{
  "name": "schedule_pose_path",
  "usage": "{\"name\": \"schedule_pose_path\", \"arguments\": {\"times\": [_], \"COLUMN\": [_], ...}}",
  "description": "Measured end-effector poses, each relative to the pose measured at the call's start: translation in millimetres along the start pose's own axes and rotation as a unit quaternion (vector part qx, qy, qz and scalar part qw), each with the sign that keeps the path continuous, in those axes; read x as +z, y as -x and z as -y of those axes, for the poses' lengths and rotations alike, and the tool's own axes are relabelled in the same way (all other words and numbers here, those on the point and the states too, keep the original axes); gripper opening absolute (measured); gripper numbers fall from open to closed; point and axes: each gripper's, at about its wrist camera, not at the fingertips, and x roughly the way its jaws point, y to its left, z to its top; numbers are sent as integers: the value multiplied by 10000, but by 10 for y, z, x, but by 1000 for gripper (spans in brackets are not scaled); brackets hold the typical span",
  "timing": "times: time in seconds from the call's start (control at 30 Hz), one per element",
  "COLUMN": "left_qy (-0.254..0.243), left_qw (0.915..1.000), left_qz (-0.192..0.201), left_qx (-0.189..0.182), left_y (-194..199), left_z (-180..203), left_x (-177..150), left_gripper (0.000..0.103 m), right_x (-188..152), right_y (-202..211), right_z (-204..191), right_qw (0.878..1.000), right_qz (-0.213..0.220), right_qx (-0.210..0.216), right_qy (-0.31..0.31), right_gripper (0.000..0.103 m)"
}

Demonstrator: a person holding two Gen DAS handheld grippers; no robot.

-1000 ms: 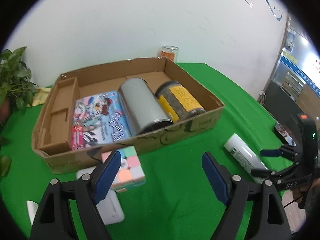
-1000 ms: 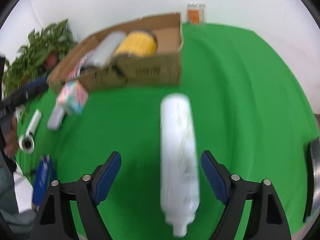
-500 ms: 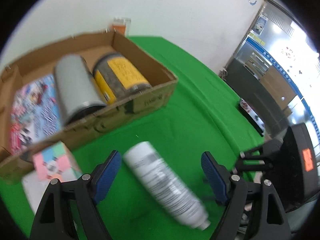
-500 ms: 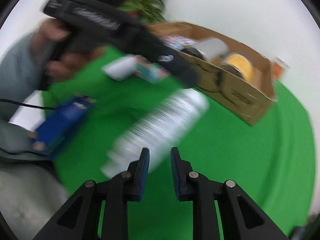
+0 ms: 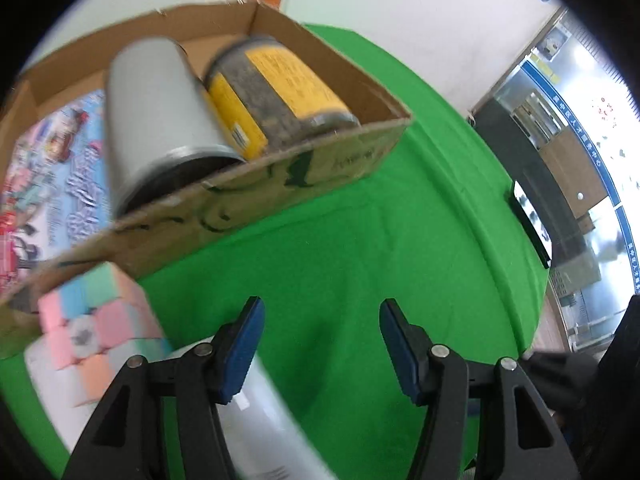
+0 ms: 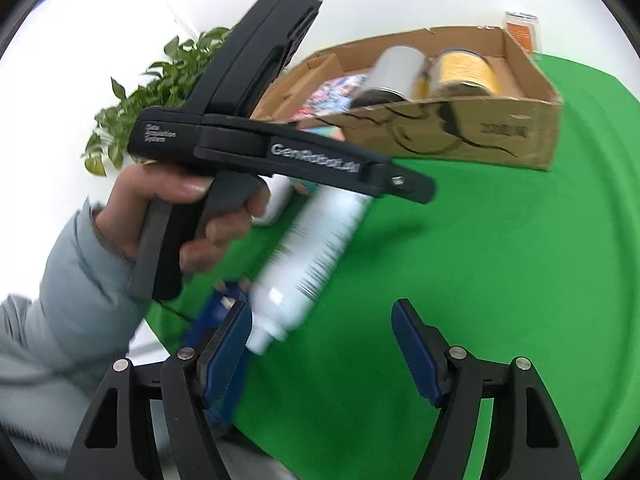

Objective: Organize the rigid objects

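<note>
A white bottle lies on the green table, cap toward me, left of my open right gripper. It also shows blurred in the left wrist view, below the left finger of my open left gripper, which hovers empty above the cloth. The cardboard box holds a grey can, a yellow-labelled jar and a colourful flat box. A pastel puzzle cube rests on a white flat object outside the box.
The left hand-held gripper body and hand cross the right wrist view above the bottle. A potted plant stands behind it. A blue object lies near the table edge. An orange-labelled glass stands behind the box.
Both views swung. My right gripper went from nearly shut to open. The white bottle now lies left of both grippers instead of between the left fingers.
</note>
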Motion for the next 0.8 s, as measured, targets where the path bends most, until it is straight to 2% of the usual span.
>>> {"name": "schedule_pose_path", "arguments": {"times": [0.13,0.23,0.3,0.4,0.43,0.6,0.7,0.8], "left_qy": [107,329,242,150,143,33,-69,-182], "left_qw": [9996,9993,9996,9997,9998,9997,9990,9971], "left_qz": [185,93,17,-67,-73,-260,-335,-327], "left_qx": [210,128,159,152,100,15,-295,-659], "left_y": [182,130,84,53,51,-48,-48,-10], "left_z": [-112,-267,-306,-265,-243,-88,12,178], "left_x": [65,104,112,152,147,110,22,-47], "left_gripper": [58,58,55,55,55,48,47,47], "right_x": [64,70,45,-56,-106,-196,-140,-124], "right_y": [-312,-525,-593,-647,-650,-454,-290,-97], "right_z": [-192,-270,-319,-280,-257,57,375,606], "right_qw": [9998,9987,9979,9971,9967,9948,9930,9918], "right_qz": [-163,-402,-451,-588,-660,-702,-742,-756], "right_qx": [22,-290,-463,-475,-471,-727,-923,-996], "right_qy": [-142,-88,10,63,76,94,43,249], "right_gripper": [71,71,69,57,48,42,46,49]}}
